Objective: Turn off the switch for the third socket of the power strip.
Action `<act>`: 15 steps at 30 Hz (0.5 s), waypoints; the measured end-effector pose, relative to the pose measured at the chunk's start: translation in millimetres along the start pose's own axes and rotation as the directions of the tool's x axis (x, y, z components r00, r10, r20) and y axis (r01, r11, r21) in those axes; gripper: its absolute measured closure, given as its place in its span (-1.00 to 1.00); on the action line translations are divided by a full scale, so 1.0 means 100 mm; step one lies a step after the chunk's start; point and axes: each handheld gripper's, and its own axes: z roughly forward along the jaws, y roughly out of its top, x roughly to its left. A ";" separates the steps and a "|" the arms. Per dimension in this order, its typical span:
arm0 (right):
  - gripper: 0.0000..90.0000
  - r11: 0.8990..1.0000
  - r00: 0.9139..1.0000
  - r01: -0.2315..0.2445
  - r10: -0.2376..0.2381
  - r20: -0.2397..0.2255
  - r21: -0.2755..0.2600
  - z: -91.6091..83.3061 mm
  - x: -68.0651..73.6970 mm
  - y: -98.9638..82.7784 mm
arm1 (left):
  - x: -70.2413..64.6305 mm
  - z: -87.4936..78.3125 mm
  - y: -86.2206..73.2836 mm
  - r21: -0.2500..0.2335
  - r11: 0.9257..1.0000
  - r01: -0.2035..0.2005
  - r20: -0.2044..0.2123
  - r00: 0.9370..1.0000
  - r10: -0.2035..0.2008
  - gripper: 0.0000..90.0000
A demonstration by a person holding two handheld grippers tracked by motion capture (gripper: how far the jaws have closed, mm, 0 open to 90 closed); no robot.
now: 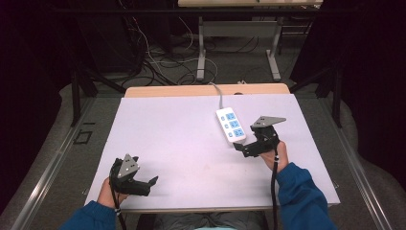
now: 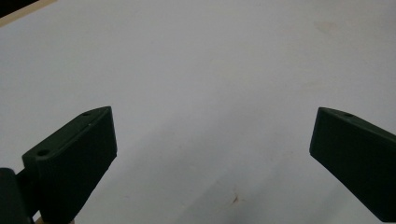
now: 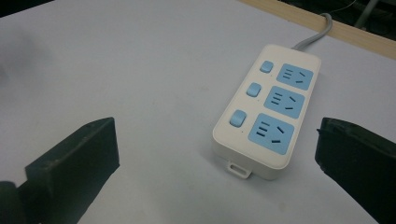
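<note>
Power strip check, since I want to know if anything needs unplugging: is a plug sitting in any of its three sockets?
No: in the right gripper view all three blue sockets of the power strip lie bare, with only its own grey cable leaving its far end.

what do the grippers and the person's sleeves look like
Both the left gripper and the right gripper are black, each with two blunt wedge-shaped jaws and a grey three-cornered plate on top. A black cable trails from each. The person wears blue sleeves.
</note>
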 end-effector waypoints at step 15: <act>-1.00 1.000 1.000 -0.003 0.003 0.010 0.009 -0.22 0.08 -0.16 | 0.00 0.00 0.00 -0.006 1.000 -0.010 -0.009 1.000 0.010 -0.99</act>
